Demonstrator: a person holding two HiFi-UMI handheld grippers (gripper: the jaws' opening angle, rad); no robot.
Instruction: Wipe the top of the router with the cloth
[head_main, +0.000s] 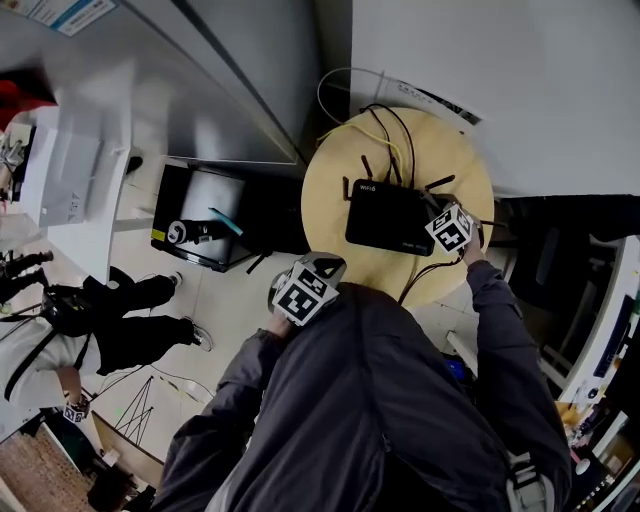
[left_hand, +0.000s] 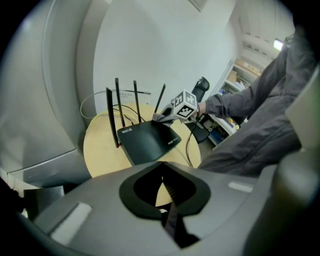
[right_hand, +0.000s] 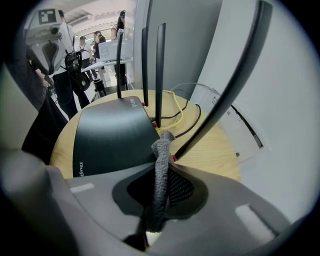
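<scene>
A: Where is the cloth (right_hand: 161, 165)?

B: Pinched in the right gripper (right_hand: 156, 200). Its jaws are closed on a bunched grey fold that sticks out ahead of them like a short rope.

A: And the router (right_hand: 112, 135)?

B: Flat on the round counter (right_hand: 210, 155), just ahead of those jaws and a little to their left. The cloth's tip is near the base of the antennas (right_hand: 160, 75) at the back corner. Whether it touches the lid, I cannot tell.

A: The left gripper (left_hand: 167, 210)?

B: Jaws together, nothing in them, off the counter's near edge with the router well ahead.

A: How will things handle?

B: The cloth looks soft and limp, so it probably needs pressing flat to wipe properly. The router looks like light, smooth plastic and may slide under a push. The thin antennas and cables (right_hand: 178, 112) could snag the cloth. Steadying the router's front edge with the left jaws seems wise.
</scene>
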